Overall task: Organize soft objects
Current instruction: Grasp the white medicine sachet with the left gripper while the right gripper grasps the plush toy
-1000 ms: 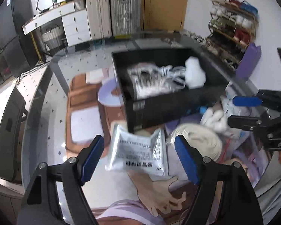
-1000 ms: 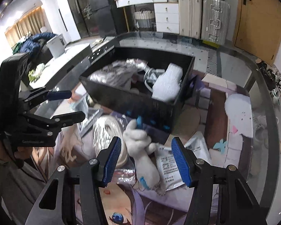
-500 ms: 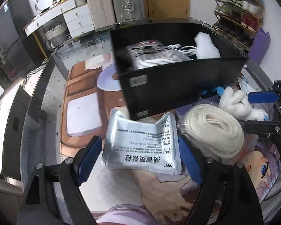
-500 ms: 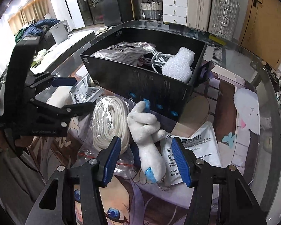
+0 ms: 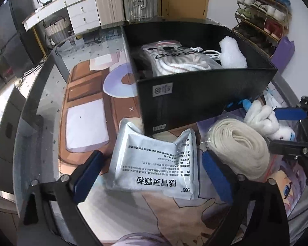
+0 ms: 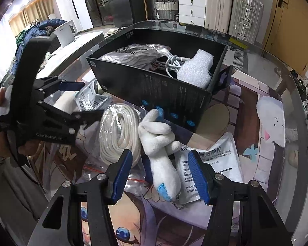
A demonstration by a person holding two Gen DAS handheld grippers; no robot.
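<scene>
My left gripper point(image 5: 152, 176) is open, its blue pads either side of a silver medicine pouch point(image 5: 154, 164) lying on the table mat. My right gripper point(image 6: 161, 176) is open around a white plush toy with blue tips point(image 6: 162, 143), which also shows in the left wrist view point(image 5: 264, 119). A bagged coil of white rope point(image 6: 117, 131) lies left of the toy. A second silver pouch point(image 6: 213, 160) lies right of it. The black box point(image 5: 195, 102) behind holds bagged cloth point(image 5: 174, 59), a white cable and a white foam piece point(image 6: 195, 67).
The round glass table point(image 6: 287, 86) has a printed anime mat under it. Its edge curves close on both sides. Suitcases, white drawers and a shoe rack point(image 5: 262, 20) stand in the room behind.
Both grippers have moved down and closer to the table. The left now straddles the silver pouch; the right now straddles the plush toy. Both have stayed open.
</scene>
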